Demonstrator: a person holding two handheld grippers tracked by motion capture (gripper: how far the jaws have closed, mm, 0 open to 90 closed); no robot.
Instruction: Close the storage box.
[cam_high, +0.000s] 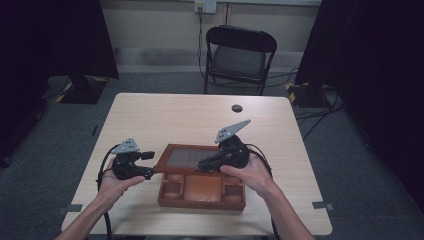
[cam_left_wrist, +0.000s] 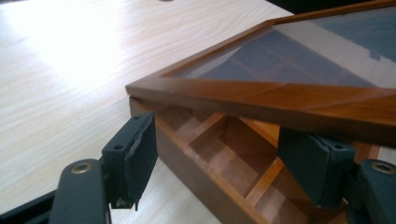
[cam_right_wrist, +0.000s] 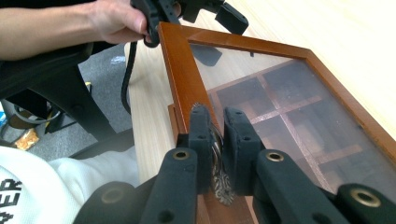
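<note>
**Two grippers at the box lid**

A wooden box (cam_high: 202, 190) sits on the table (cam_high: 165, 115), close to the near edge and about halfway between the left and right edges. Its lid (cam_high: 187, 156) has a wooden frame with a see-through pane, and it is tipped up – the front edge is lifted off the box. Small open compartments show at the front of the box.

The right gripper (cam_high: 204, 165) reaches in from the right. In the right gripper view its jaws are pressed together on a small metal clasp (cam_right_wrist: 217, 149) that hangs from the front edge of the lid. The pads touch the clasp on both sides.

The left gripper (cam_high: 151, 164) is at the left front corner of the lid. Its jaws stand apart – one is outside the left wall of the box, the other is over the compartments, under the raised lid frame. In the left gripper view the pads do not press on anything.

A black chair (cam_high: 239, 56) stands beyond the far edge of the table. A small dark hole (cam_high: 237, 108) is in the tabletop near that far edge.
</note>
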